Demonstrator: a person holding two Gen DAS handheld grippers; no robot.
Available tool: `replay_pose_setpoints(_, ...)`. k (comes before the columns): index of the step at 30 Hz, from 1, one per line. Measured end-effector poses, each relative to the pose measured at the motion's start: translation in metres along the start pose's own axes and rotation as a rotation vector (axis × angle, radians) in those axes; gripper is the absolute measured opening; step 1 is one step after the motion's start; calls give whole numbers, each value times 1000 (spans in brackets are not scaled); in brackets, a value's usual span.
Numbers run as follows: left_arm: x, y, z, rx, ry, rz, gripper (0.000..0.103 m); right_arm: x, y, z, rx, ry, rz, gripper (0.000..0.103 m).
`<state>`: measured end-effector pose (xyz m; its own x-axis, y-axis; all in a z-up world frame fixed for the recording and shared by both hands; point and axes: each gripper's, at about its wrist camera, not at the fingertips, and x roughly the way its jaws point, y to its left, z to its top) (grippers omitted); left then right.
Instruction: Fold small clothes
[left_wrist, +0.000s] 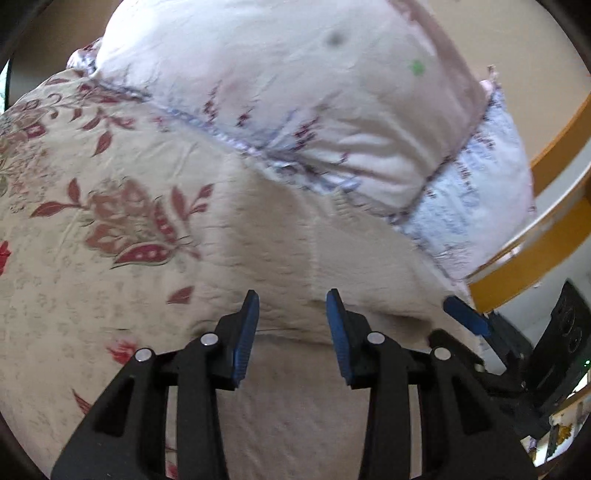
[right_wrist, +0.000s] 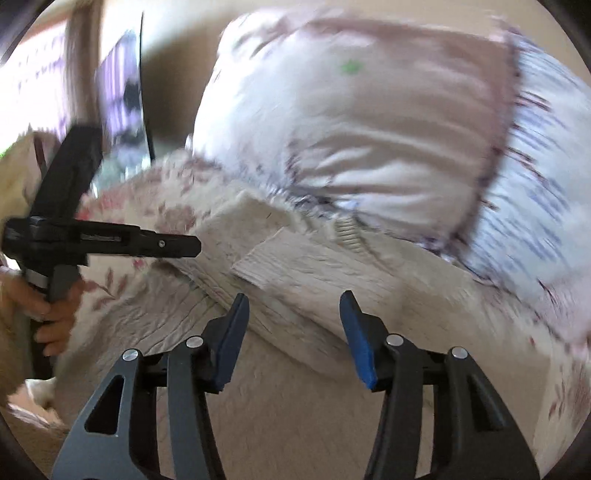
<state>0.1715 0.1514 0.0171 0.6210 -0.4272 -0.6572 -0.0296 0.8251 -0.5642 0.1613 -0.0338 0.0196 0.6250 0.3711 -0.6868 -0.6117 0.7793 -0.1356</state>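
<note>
A cream knitted garment (left_wrist: 295, 251) lies on a floral bedspread (left_wrist: 92, 221). In the right wrist view the garment (right_wrist: 295, 266) shows folded layers, with a ribbed edge (right_wrist: 347, 229) near the pillow. My left gripper (left_wrist: 292, 295) hovers just over the cream knit, open, with nothing pinched between its blue pads. My right gripper (right_wrist: 294, 297) is also open above the folded part and holds nothing. The left gripper (right_wrist: 110, 243) appears at the left of the right wrist view, held by a hand (right_wrist: 55, 306). One blue finger (left_wrist: 467, 319) of the right gripper shows at the lower right of the left wrist view.
A large pale pillow (left_wrist: 314, 110) with a floral border lies just beyond the garment, and fills the top of the right wrist view (right_wrist: 369, 129). A wooden bed frame (left_wrist: 554, 147) runs along the right. The right wrist view is motion-blurred.
</note>
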Motion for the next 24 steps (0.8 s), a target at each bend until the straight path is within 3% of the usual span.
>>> replay_pose_setpoints(4,3,16,-6,-12,19,11,37,36,15,-2,-91,77,-99,53)
replay_pose_setpoints(6,3,15,-6,-2,16,12,37,46,14,-7,-97,106,-147,32)
replay_pose_setpoints(7,2,16,-5,-1,17,10,37,49,9,-9,-68,118,-142,16)
replay_pose_setpoints(9,3,16,-5,-1,17,6,38,41,-4,-9,15,85,-92,6)
replay_pose_setpoints(11,5,14,-4,-5,15,0,40,26,-17,-7,96,31,-85,6)
replay_pose_setpoints(14,5,11,-4,-12,12,-6,45,-12,-51,-7,282,-107,-94,6)
replay_pose_setpoints(17,4,8,-6,-6,9,-7,50,-52,-114,-39,639,-228,-106,6)
replay_pose_setpoints(19,4,6,-7,2,6,-7,52,-58,-147,-72,832,-216,-126,6)
replay_pose_setpoints(21,4,5,-7,8,5,-11,54,-50,-175,-111,985,-116,-102,6)
replay_pose_setpoints(24,4,4,-7,14,6,-14,55,-45,-198,-152,1128,-35,-46,7)
